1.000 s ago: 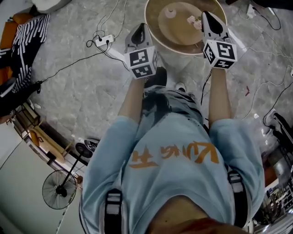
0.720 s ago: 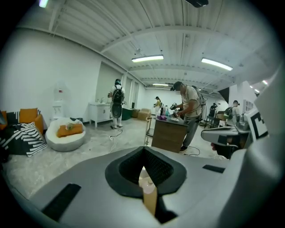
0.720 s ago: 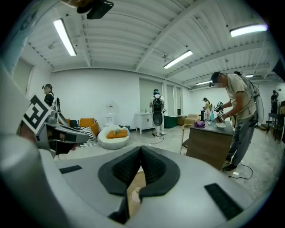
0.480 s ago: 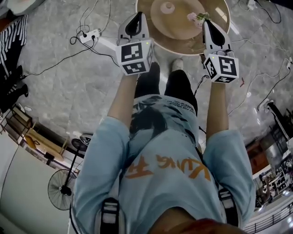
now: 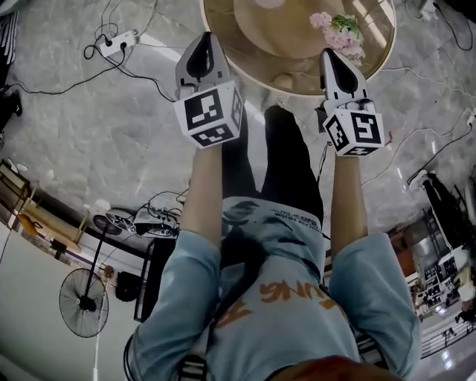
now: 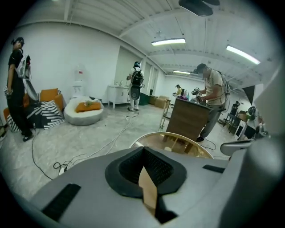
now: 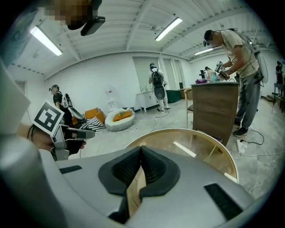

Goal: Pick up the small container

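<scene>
A round glass-topped table (image 5: 301,91) with a wooden inner disc fills the top of the head view. The small pale container (image 5: 266,2) sits on that disc, cut by the picture's top edge. Pink flowers (image 5: 338,31) lie on the table's right side. My left gripper (image 5: 201,41) is held over the table's near left rim, jaws shut and empty. My right gripper (image 5: 332,55) hangs just below the flowers, also shut on nothing. Each gripper view shows its pads (image 6: 153,167) (image 7: 149,167) meeting, with the table (image 6: 196,143) (image 7: 222,151) beyond.
A power strip (image 5: 119,41) and cables lie on the marble floor to the left. A floor fan (image 5: 83,301) stands at the lower left. A person works at a wooden counter (image 6: 191,118) past the table. Other people stand farther back.
The table has slid upward in the head view, so the container is now at the top edge. The flowers now lie close to the right gripper. Both grippers stay shut.
</scene>
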A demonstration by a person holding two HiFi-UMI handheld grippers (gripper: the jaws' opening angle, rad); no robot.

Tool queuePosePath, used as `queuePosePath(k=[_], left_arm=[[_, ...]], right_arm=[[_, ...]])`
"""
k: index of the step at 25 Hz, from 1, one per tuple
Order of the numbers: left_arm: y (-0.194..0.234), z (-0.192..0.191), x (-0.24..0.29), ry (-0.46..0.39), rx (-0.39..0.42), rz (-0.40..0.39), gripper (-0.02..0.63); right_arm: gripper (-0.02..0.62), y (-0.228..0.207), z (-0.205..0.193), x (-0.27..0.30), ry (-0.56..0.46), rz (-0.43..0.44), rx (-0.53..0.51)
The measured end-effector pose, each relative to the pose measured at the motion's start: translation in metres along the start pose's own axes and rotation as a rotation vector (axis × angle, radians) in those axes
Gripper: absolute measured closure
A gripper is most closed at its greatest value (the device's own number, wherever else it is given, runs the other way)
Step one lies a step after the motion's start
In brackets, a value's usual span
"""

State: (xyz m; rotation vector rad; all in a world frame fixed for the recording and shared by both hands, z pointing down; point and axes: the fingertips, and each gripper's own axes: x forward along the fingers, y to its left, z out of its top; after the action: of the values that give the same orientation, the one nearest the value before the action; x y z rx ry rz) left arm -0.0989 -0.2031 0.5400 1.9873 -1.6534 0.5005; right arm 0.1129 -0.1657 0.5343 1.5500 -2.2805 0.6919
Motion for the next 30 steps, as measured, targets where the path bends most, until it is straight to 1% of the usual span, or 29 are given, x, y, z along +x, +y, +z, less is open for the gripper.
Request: queuePosePath(k=[2, 4, 7, 11, 16, 18, 20, 23, 24, 25, 29, 30], left_arm=[[0.010, -0.015, 0.013, 0.004, -0.006, 0.025, 0.583], [0.011, -0.031, 0.017, 0.011, -0.024, 0.034, 0.583], [0.005, -0.051, 0.021, 0.018, -0.032, 0.023, 0.583], [-0.007, -0.082, 0.030, 0.057, -0.031, 0.002, 0.581], [-0.014, -0.089, 0.043, 0.043, -0.038, -0.016, 0.581], [-0.014, -0.091, 0.048, 0.049, -0.038, -0.024, 0.583], [-0.013, -0.092, 0.053, 0.055, -0.035, -0.031, 0.581], [-0.009, -0.096, 0.057, 0.065, -0.045, -0.027, 0.583], [-0.008, -0.097, 0.058, 0.071, -0.050, -0.024, 0.583], [-0.007, -0.099, 0.058, 0.076, -0.053, -0.024, 0.583], [-0.006, -0.105, 0.062, 0.095, -0.048, -0.035, 0.583], [-0.006, -0.106, 0.064, 0.101, -0.047, -0.038, 0.583]], right_arm=[[0.583, -0.001, -0.013, 0.013, 0.011, 0.013, 0.005], [0.583, -0.001, -0.026, 0.019, 0.022, 0.033, 0.003], [0.583, 0.005, -0.045, 0.033, 0.035, 0.075, -0.018], [0.583, 0.010, -0.063, 0.055, 0.039, 0.123, -0.039], [0.583, 0.017, -0.073, 0.094, 0.048, 0.184, -0.049], [0.575, 0.017, -0.077, 0.110, 0.055, 0.192, -0.044], [0.560, 0.016, -0.080, 0.125, 0.061, 0.189, -0.025], [0.510, 0.014, -0.084, 0.143, 0.065, 0.192, 0.057], [0.492, 0.014, -0.085, 0.148, 0.068, 0.191, 0.061], [0.483, 0.014, -0.085, 0.153, 0.069, 0.187, 0.051], [0.410, 0.008, -0.079, 0.172, 0.045, 0.145, -0.012], [0.402, 0.006, -0.077, 0.177, 0.039, 0.135, -0.027]])
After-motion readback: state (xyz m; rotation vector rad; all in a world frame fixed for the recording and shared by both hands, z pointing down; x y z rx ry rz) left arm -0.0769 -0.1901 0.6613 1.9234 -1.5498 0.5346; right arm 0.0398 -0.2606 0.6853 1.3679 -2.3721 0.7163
